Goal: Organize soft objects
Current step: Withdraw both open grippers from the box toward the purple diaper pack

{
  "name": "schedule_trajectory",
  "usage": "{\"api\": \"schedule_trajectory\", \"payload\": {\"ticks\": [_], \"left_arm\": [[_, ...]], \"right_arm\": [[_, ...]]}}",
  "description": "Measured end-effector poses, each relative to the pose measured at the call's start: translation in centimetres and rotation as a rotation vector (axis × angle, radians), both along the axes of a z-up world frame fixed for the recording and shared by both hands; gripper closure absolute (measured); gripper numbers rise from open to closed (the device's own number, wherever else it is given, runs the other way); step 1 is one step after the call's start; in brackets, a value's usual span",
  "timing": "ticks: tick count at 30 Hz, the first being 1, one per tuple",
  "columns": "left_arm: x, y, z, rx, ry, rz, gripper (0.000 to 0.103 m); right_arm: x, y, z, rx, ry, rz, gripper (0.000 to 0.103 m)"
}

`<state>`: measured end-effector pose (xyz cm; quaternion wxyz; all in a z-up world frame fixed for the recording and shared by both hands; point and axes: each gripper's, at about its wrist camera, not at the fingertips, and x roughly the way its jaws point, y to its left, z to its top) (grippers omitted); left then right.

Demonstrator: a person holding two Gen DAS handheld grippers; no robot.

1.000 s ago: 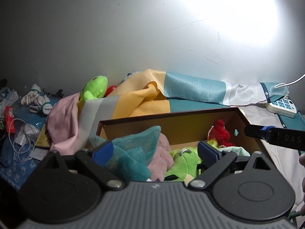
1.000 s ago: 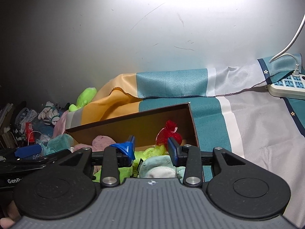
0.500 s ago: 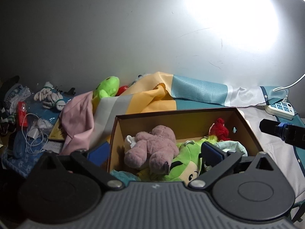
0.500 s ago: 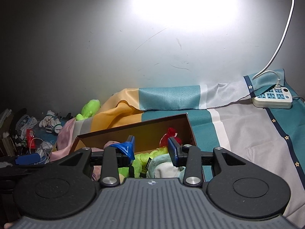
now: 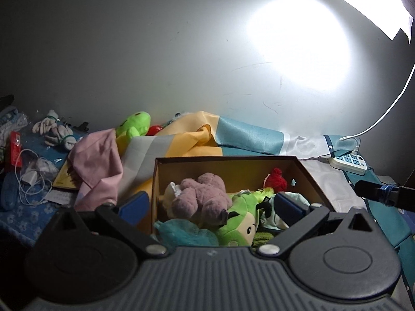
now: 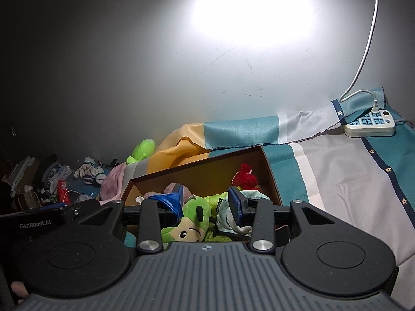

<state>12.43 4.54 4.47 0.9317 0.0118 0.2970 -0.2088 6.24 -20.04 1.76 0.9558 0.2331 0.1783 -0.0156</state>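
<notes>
A brown cardboard box [image 5: 228,158] holds soft toys: a mauve plush [image 5: 202,197], a green plush with a face [image 5: 241,224], a red woolly toy [image 5: 275,180] and a teal cloth [image 5: 181,233] at the near edge. My left gripper [image 5: 211,203] is open wide and empty above the box's near side. My right gripper [image 6: 206,202] is open and empty, raised over the box [image 6: 197,165], with the green plush [image 6: 193,219] below it. A green plush [image 5: 135,124] lies outside behind the box, beside a pink cloth [image 5: 98,160].
A striped yellow, teal and white cloth [image 5: 233,137] covers the table against the grey wall. A white power strip [image 6: 369,124] with a cable sits at the back right. Gloves [image 5: 54,132], white cables [image 5: 31,178] and clutter lie at the left.
My left gripper let go of the teal cloth, which now lies in the box's near edge, and pulled back and up. My right gripper rose and drew back, still open.
</notes>
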Motion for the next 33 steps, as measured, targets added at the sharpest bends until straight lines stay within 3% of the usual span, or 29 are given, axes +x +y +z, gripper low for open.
{"api": "schedule_trajectory", "payload": {"ticks": [14, 33], "left_arm": [[-3.2, 0.6, -1.4, 0.149, 0.057, 0.116, 0.001], [-5.9, -0.3, -2.0, 0.220, 0.096, 0.102, 0.001]], "right_arm": [[-2.6, 3.8, 0.1, -0.035, 0.000, 0.010, 0.082], [-5.8, 6.9, 0.0, -0.114, 0.013, -0.075, 0.081]]}}
